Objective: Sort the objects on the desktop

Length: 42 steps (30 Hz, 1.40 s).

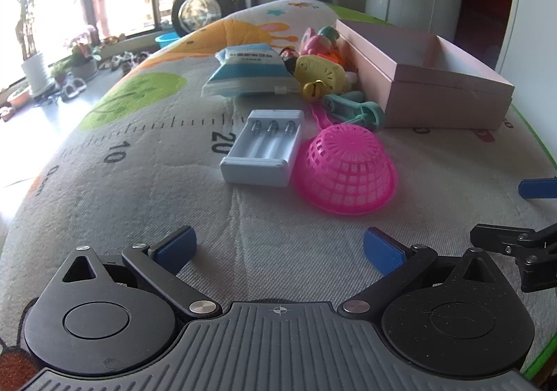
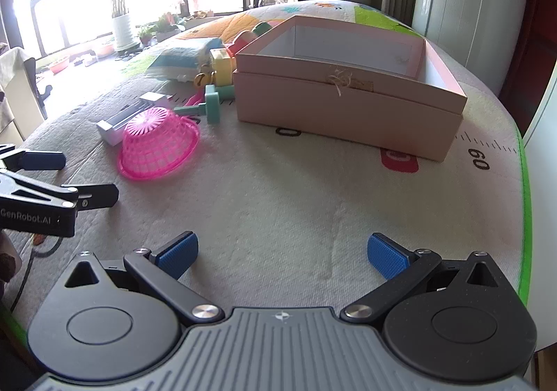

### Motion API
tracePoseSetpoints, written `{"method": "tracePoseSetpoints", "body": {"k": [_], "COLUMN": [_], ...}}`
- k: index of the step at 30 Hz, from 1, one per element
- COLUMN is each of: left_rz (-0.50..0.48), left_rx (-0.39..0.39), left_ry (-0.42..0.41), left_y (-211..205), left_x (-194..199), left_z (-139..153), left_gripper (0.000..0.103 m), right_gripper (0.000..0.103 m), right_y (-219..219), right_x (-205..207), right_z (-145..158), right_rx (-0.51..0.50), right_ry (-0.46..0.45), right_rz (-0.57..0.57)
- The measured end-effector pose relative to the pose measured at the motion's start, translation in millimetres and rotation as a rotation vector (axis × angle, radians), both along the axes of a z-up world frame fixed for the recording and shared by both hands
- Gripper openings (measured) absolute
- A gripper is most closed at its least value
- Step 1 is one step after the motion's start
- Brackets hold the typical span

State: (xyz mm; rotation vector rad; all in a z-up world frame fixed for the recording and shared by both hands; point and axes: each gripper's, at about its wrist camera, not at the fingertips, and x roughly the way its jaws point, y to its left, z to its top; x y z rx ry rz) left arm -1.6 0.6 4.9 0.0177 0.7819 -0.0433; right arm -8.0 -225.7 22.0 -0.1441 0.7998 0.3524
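Task barely begun, by look of it.
Box (image 2: 348, 102), open and apparently empty, ahead of right jaws, slightly right.
Everything still out on worktop (image 2: 296, 203): pink basket (image 1: 344, 172) upside down ahead-right of left jaws; battery case (image 1: 263, 147) touching its left side; pouch (image 1: 249, 72), yellow toy (image 1: 320, 72), bell (image 1: 311, 90), teal pieces (image 1: 355, 109) heaped farther ahead, against box.
Left gripper (image 1: 278, 248): low over worktop, jaws spread wide, holding nothing.
Right gripper (image 2: 282, 252): same, level, facing box.
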Motion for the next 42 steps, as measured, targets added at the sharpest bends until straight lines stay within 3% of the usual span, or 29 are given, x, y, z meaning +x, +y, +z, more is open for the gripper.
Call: {"method": "tracePoseSetpoints", "body": {"k": [5,15,17,19,24,27,30,35,37,39,42], "left_rz": [-0.01,-0.005,0.001,0.033,0.12,0.143,0.159,0.156,0.152,0.144,0.126], "left_rx": [-0.011,-0.029,-0.066,-0.063,-0.034,0.017,0.043,0.037,0.038,0.035,0.036], "left_ry": [-0.004,0.018,0.005,-0.031,-0.145,-0.216,-0.242,-0.206,-0.182,-0.154,-0.121], "left_y": [-1.0,-2.0,4.7,11.7,32.3,38.4,42.4,50.0,52.1,53.7,52.3], "left_x": [-10.9,-19.7,-22.0,-22.9,-23.1,-21.3,-14.8,2.5,8.7,15.3,23.1], "left_z": [0.5,5.2,10.5,19.0,48.2,61.1,64.8,57.7,52.2,46.5,38.7], "left_gripper": [0.103,0.103,0.103,0.103,0.103,0.103,0.103,0.103,0.103,0.103,0.103], "right_gripper": [0.103,0.103,0.103,0.103,0.103,0.103,0.103,0.103,0.095,0.081,0.074], "right_y": [-1.2,2.3,-0.7,-4.2,2.9,14.4,39.7,87.2,97.4,103.3,98.3], "right_x": [-7.2,-3.2,-6.4,-11.7,-24.3,-20.8,-5.9,22.1,34.4,44.1,48.4], "right_z": [-2.6,2.2,10.1,25.1,74.1,88.1,79.3,35.0,23.3,15.5,9.6], "right_rx": [0.002,0.0,0.063,0.133,0.177,0.212,0.162,0.063,0.061,0.057,0.094], "right_ry": [-0.026,0.025,0.059,0.021,-0.198,-0.241,-0.202,-0.126,-0.099,-0.07,-0.014], "right_rz": [0.003,0.008,0.063,0.088,0.105,0.142,0.186,0.23,0.225,0.232,0.251]}}
